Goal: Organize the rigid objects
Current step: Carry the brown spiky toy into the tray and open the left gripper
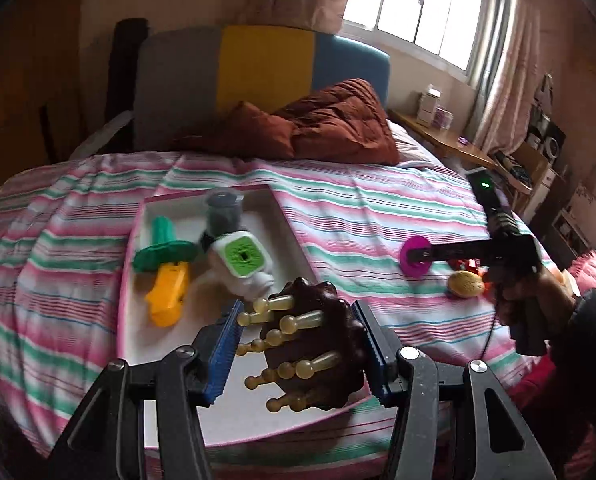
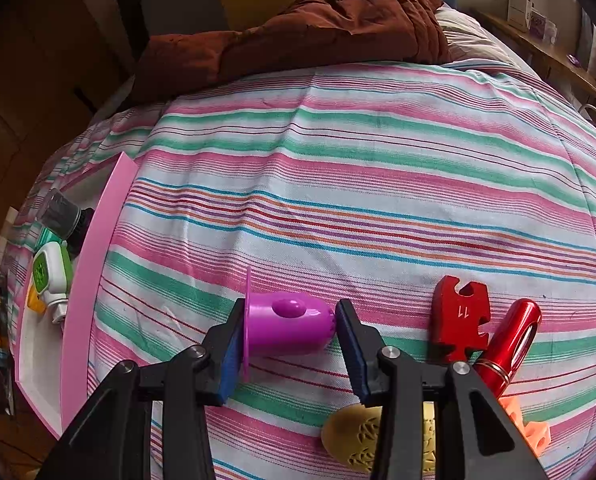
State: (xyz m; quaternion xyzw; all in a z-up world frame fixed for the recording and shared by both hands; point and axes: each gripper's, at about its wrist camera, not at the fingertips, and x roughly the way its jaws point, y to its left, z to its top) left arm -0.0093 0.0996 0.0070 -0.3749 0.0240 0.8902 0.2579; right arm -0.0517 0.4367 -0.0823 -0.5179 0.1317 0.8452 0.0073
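The left gripper (image 1: 298, 344) is clamped on a dark brown knobbed massager with pale amber pegs (image 1: 318, 344), its blue pads pressed against both sides, and it holds this above the near right part of a shallow white tray with a pink rim (image 1: 298, 236) that sits on the pink, green and white striped bedspread (image 1: 378, 200). Inside the tray lie a green plastic flanged piece (image 1: 164, 246), a yellow plastic piece (image 1: 168, 292) just near of it, a white block with a green square face (image 1: 244, 260) to their right, and a dark grey cylindrical container (image 1: 223, 212) at the far side. The right gripper (image 2: 290, 340) stands to the right of the tray with its jaws narrowed around a magenta plastic plunger-shaped piece with a wide flange (image 2: 286, 326), which lies on its side on the bedspread; the left pad meets the flange and the right pad sits at the piece's rounded end. Just right of it lie a red notched block marked 11 (image 2: 460, 316) and a shiny red metal tube (image 2: 508, 344), with a tan oval patterned object (image 2: 354, 436) and an orange plastic piece (image 2: 532, 428) nearer. A rust-brown quilted cover (image 1: 330, 124) is heaped at the far end of the bed.
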